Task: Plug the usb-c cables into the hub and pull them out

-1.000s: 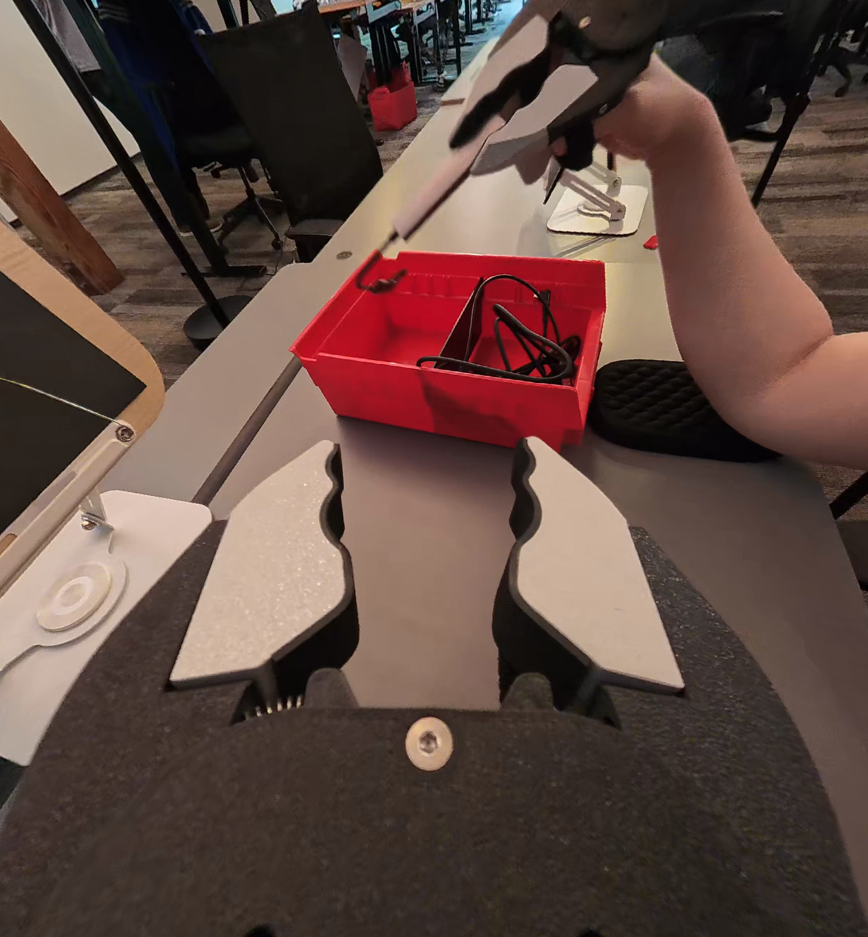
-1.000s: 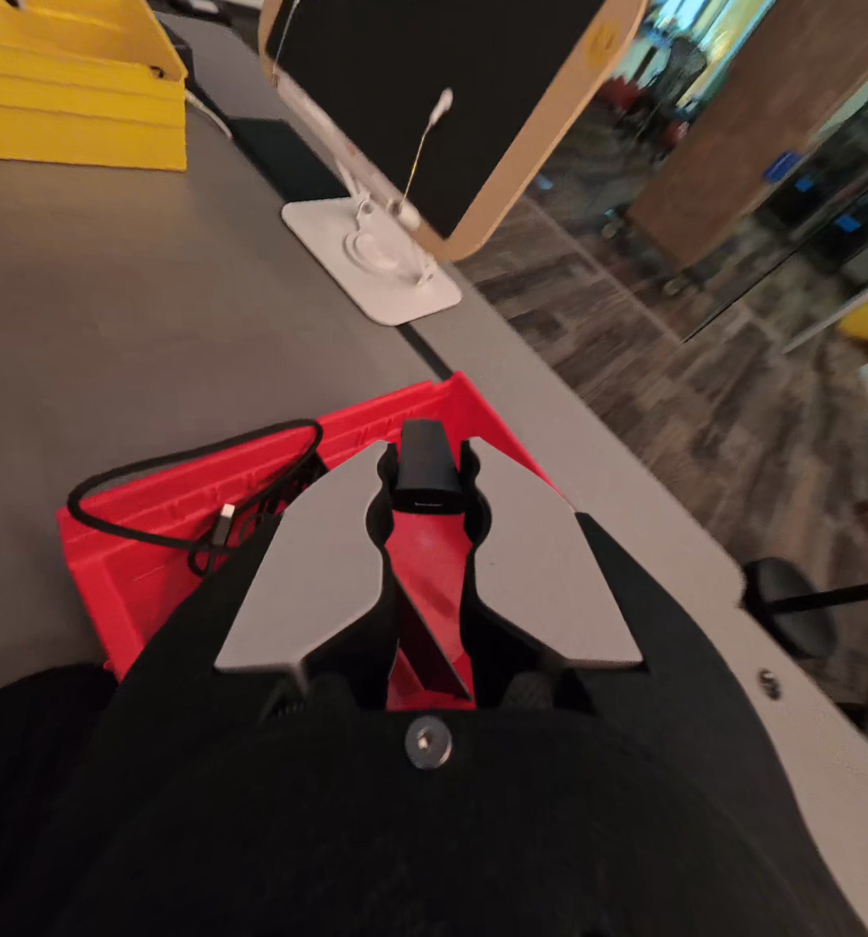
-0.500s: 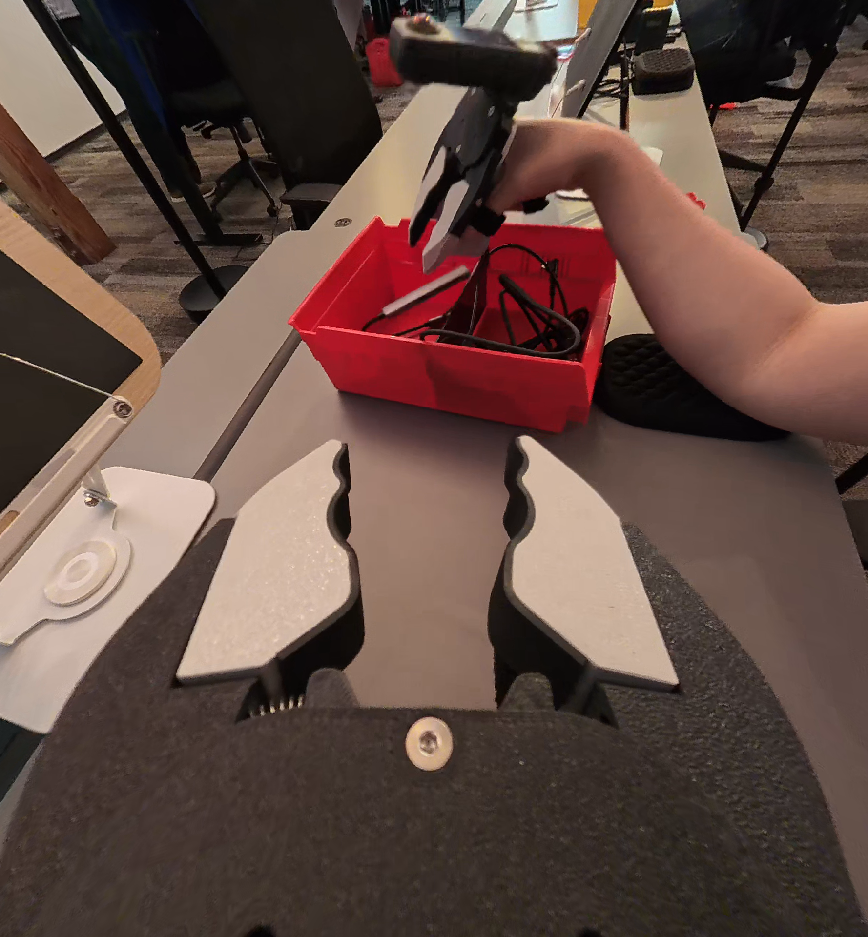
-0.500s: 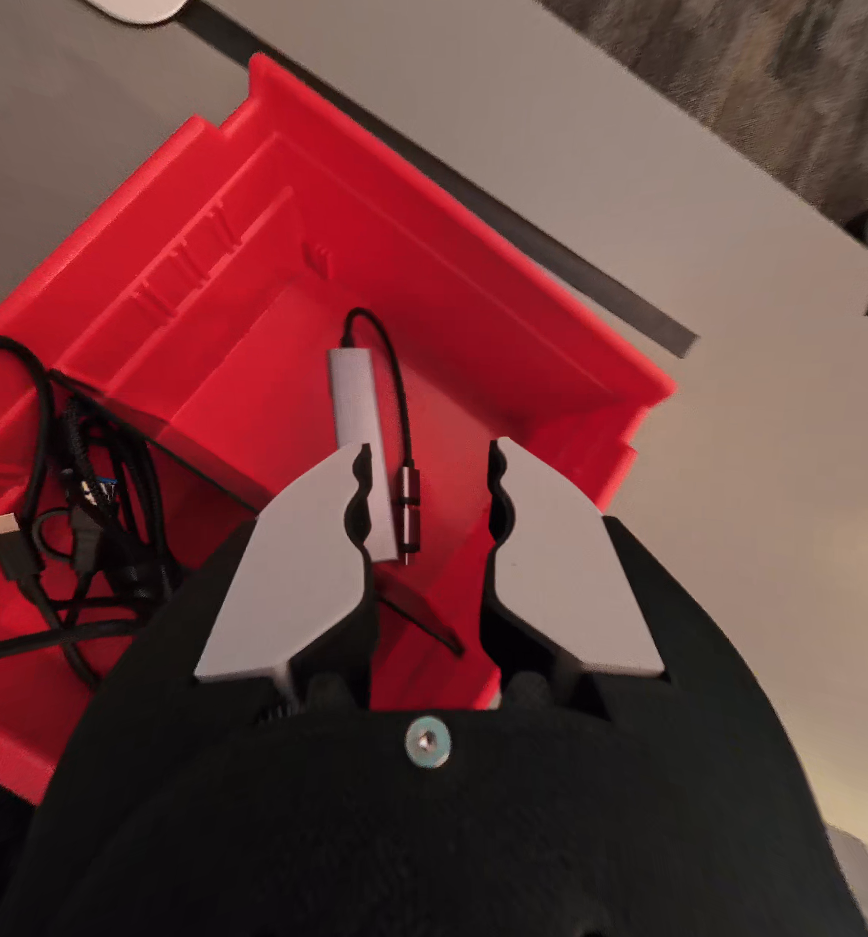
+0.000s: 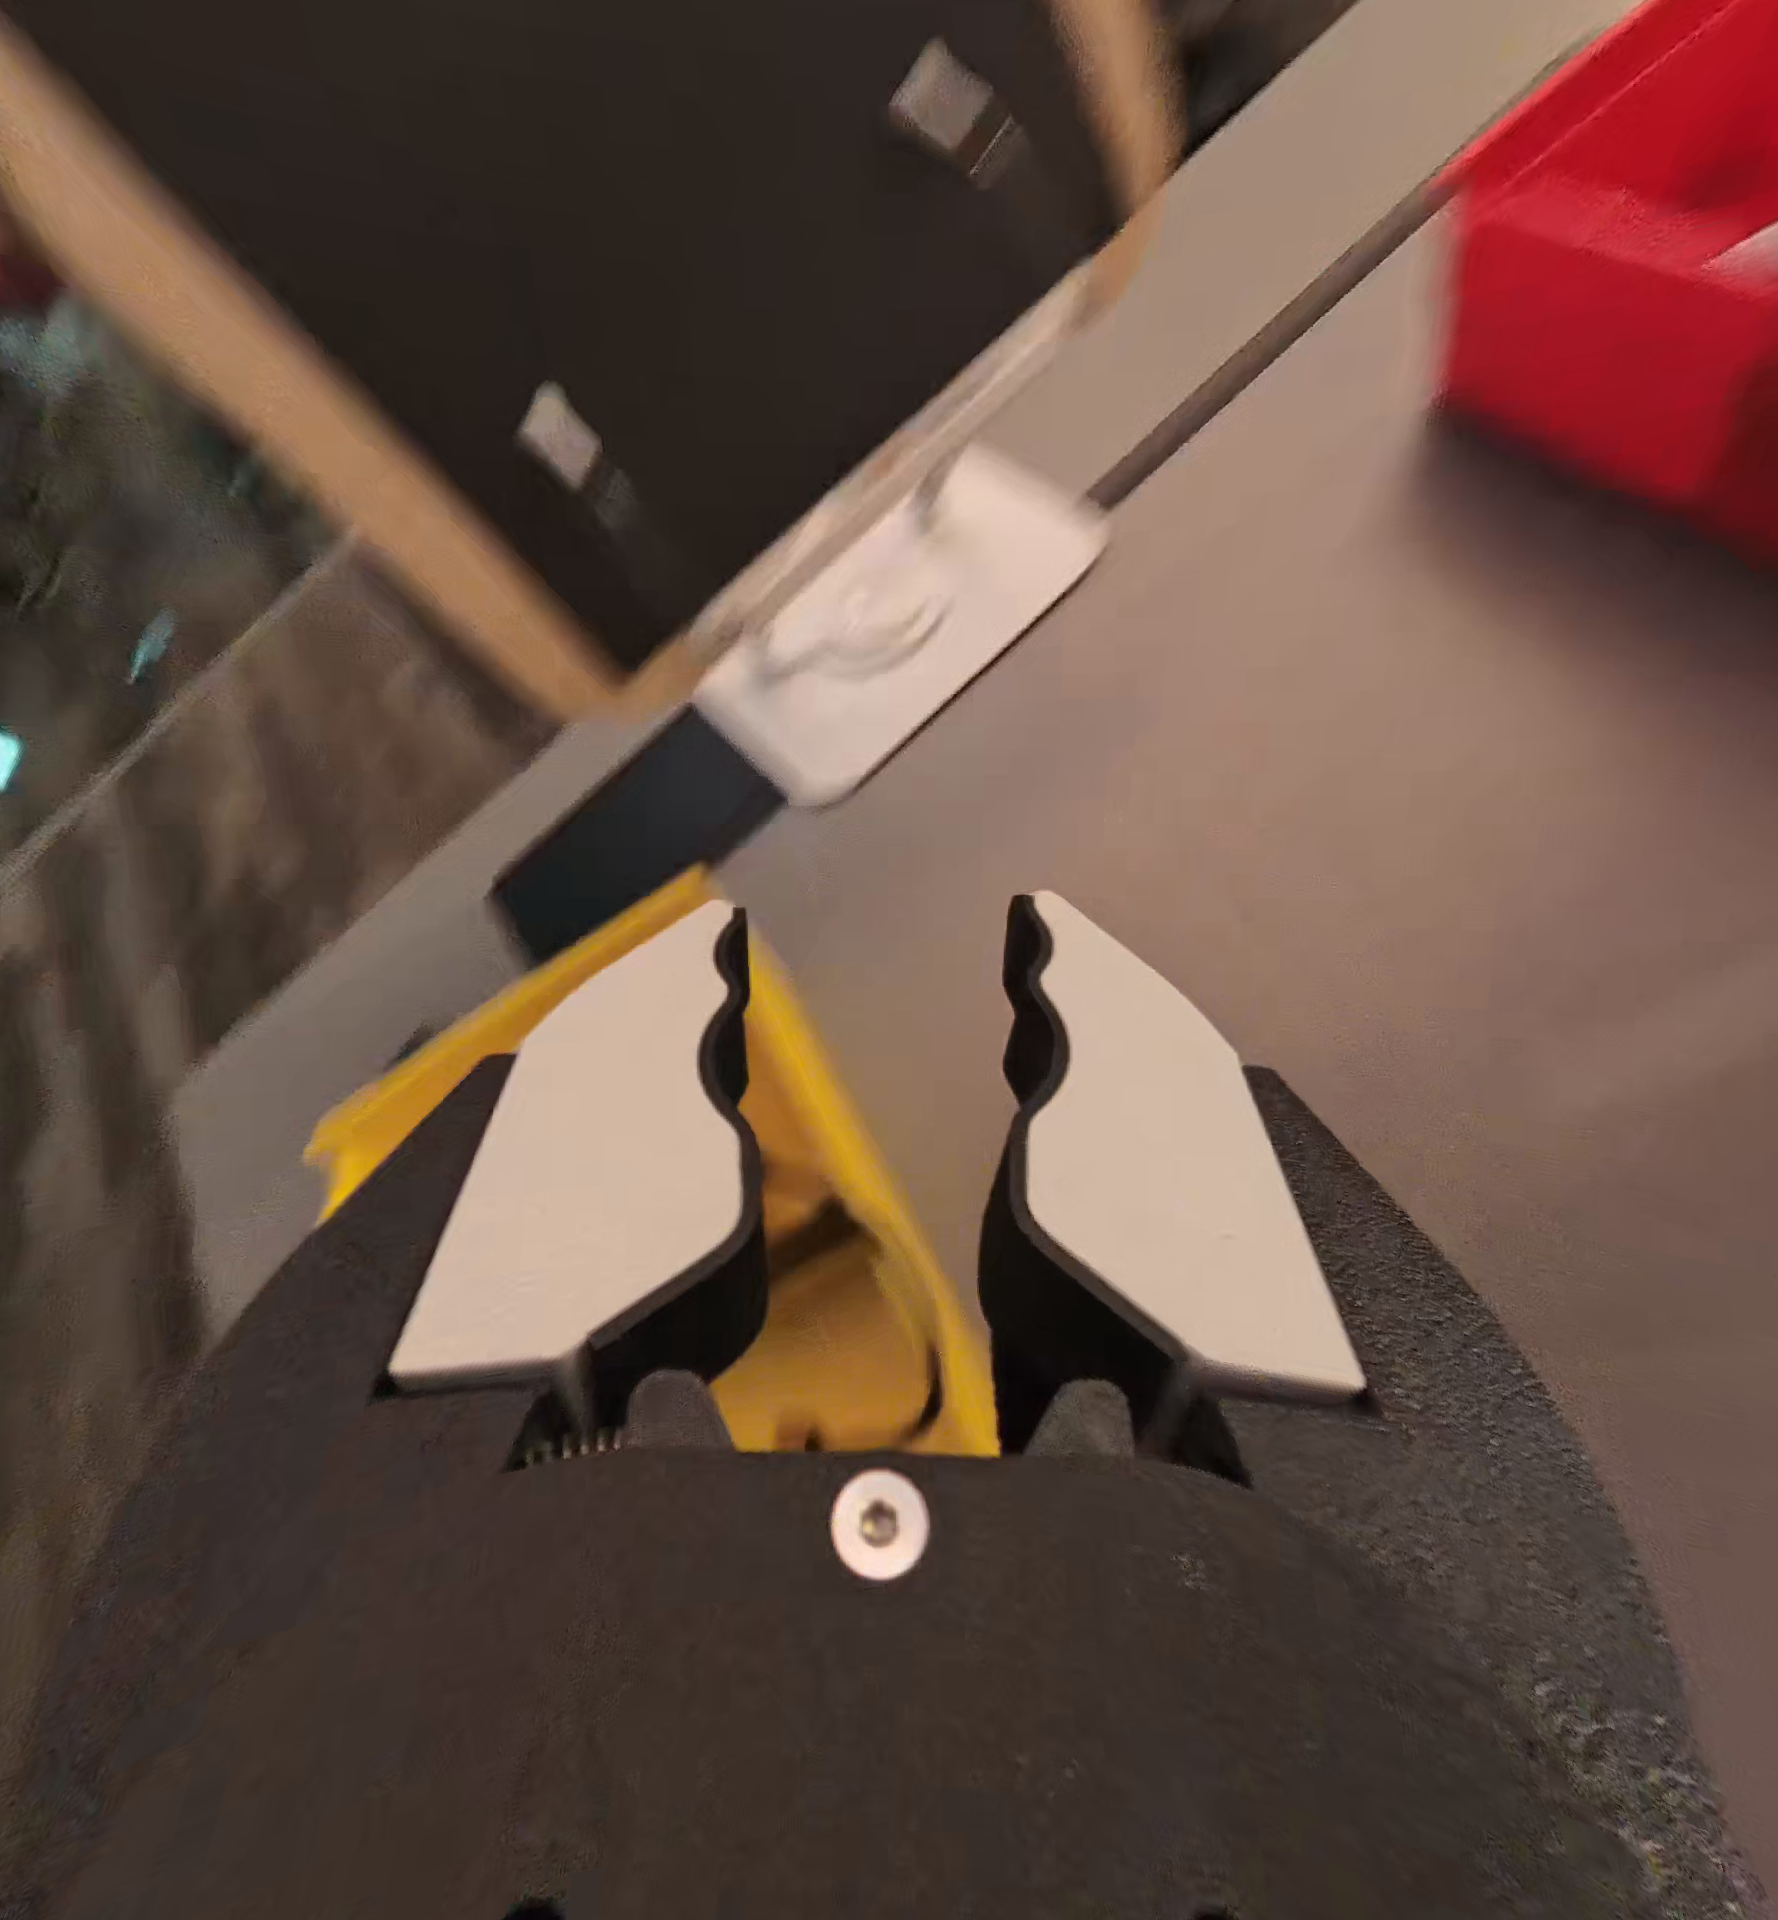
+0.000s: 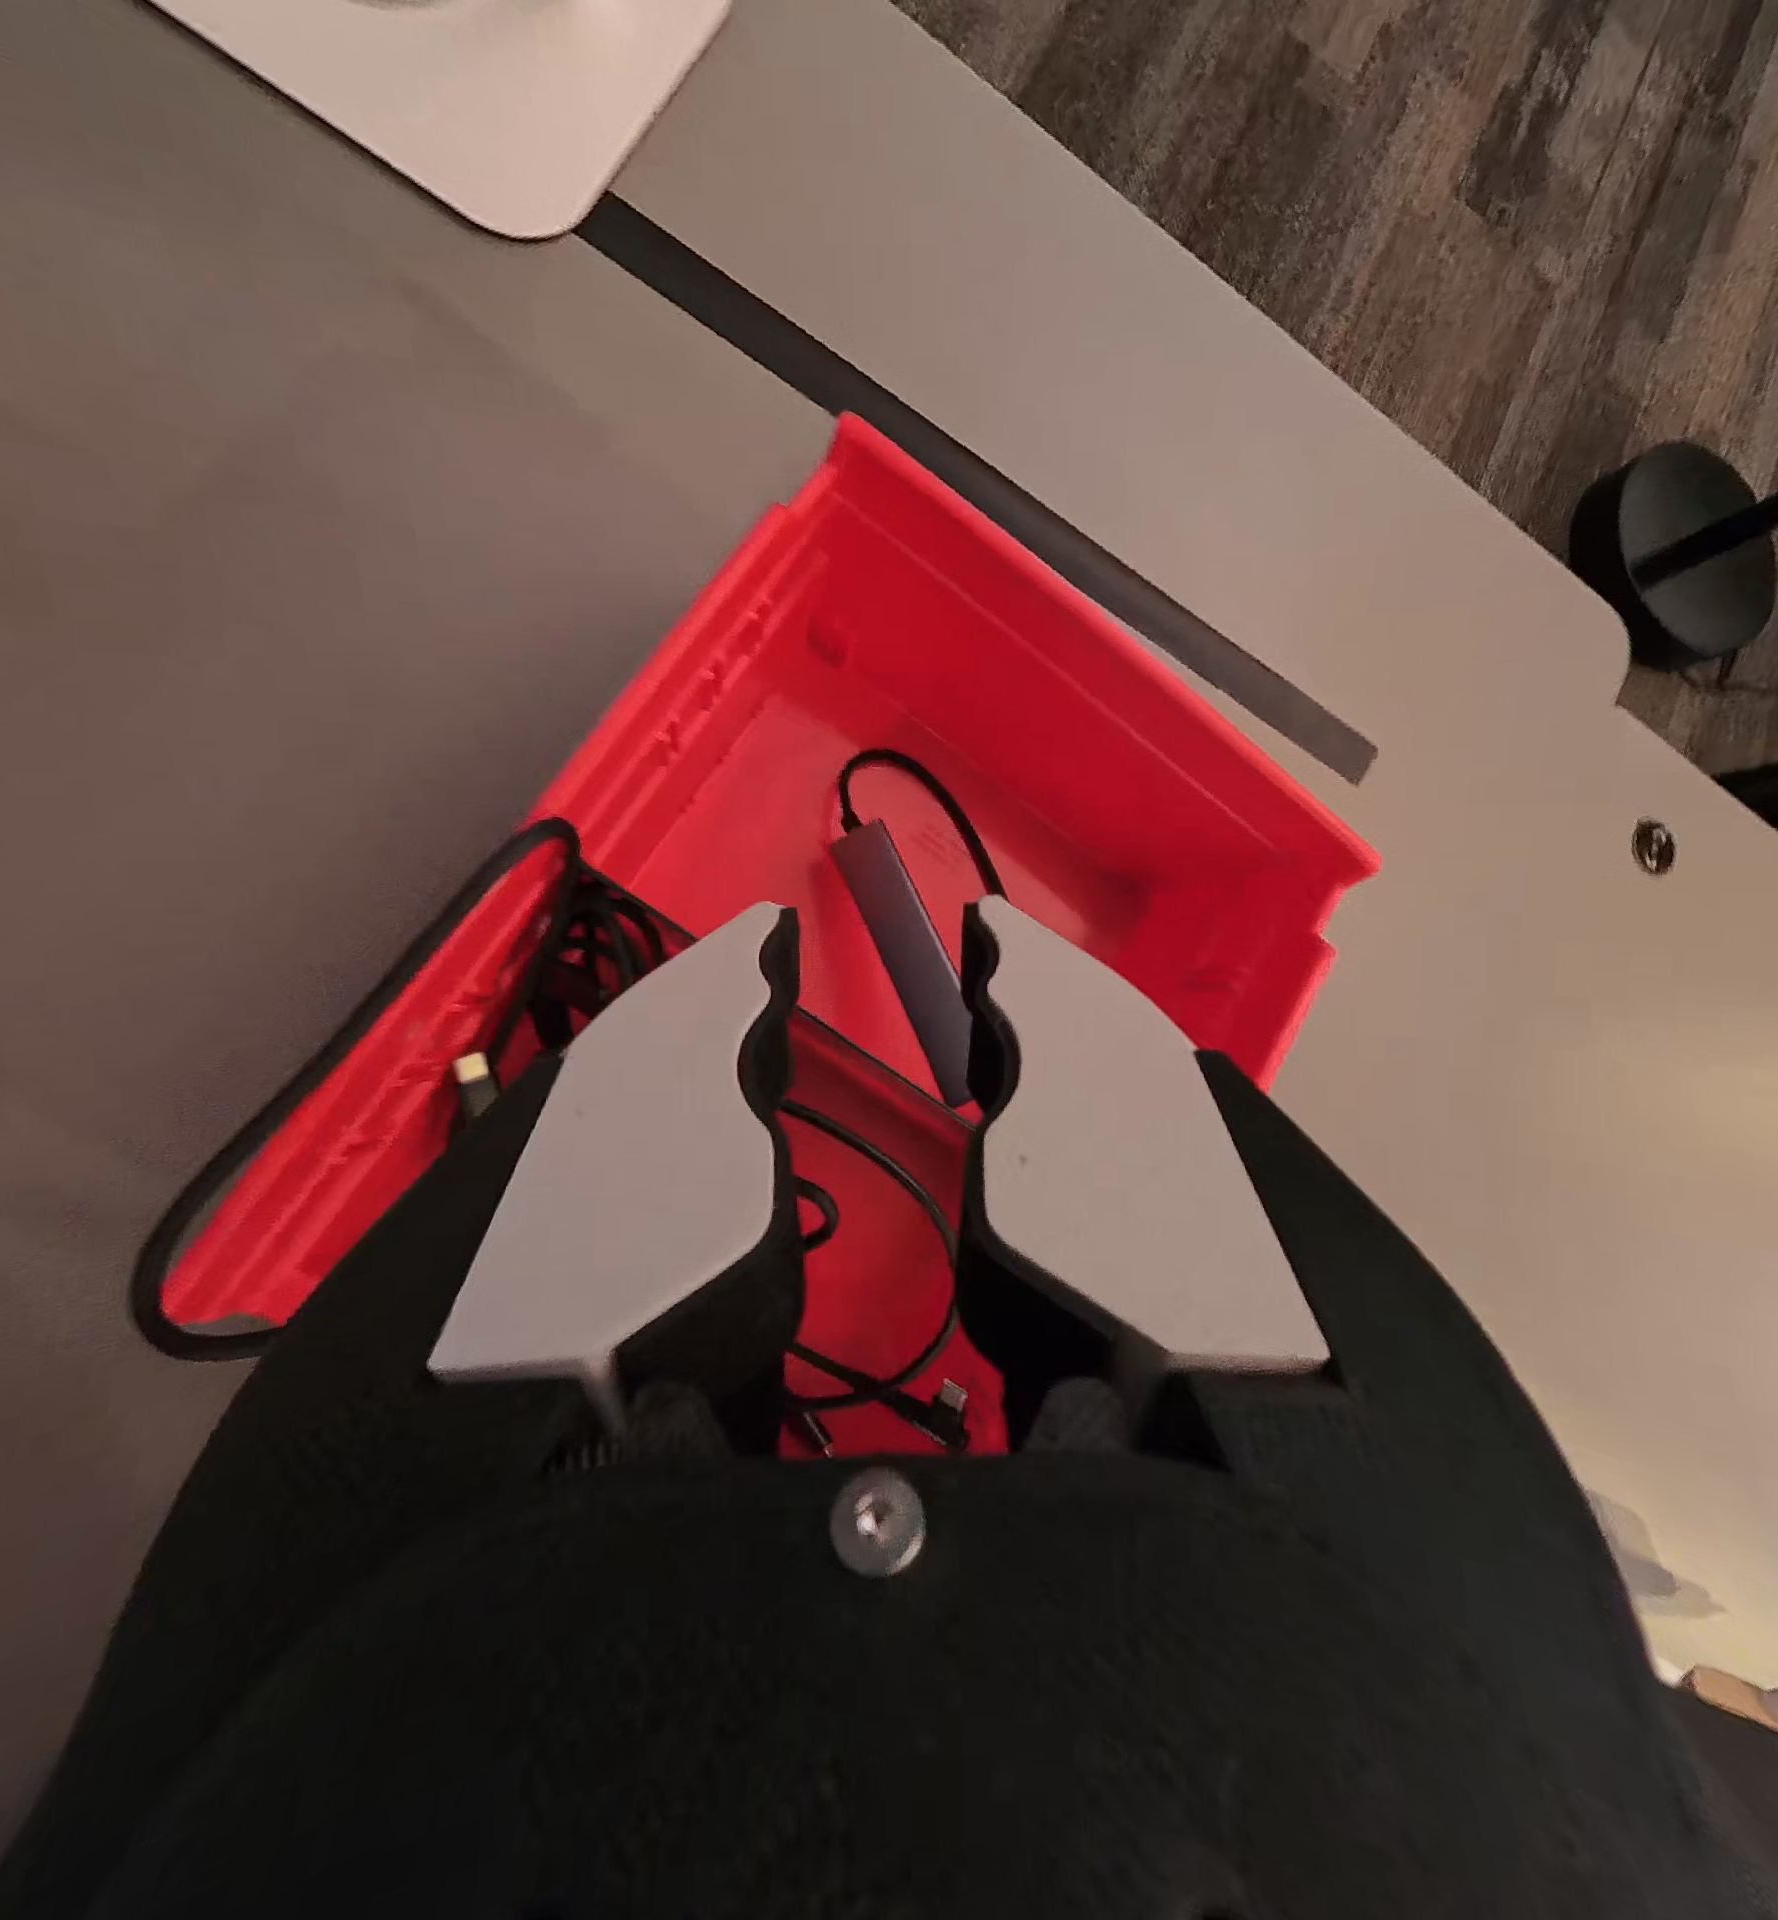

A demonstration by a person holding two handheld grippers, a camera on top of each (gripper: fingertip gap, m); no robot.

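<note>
In the right wrist view a red bin [image 6: 1103, 665] stands on the grey table. A slim grey hub [image 6: 900, 940] with its short black lead lies in the bin's far compartment. Black USB-C cables [image 6: 573, 935] lie tangled in the near compartment, and one loops over the bin's left wall. My right gripper [image 6: 877, 916] is open and empty, above the bin and looking down into it. In the blurred left wrist view my left gripper [image 5: 874, 909] is open and empty over a yellow bin [image 5: 843, 1195]. The red bin [image 5: 1633, 312] shows at the upper right.
A white stand base [image 5: 906, 623] carries a dark wood-framed panel [image 5: 511, 260] at the table's edge, with a black block [image 5: 636, 842] beside it. The stand base also shows in the right wrist view [image 6: 469, 94]. A dark seam [image 6: 968, 478] crosses the table behind the red bin. Floor lies beyond the edge.
My right gripper let go of the hub, which now lies in the red bin, and has pulled up and back. My left gripper swung fast to the left, from facing the red bin to over the yellow bin.
</note>
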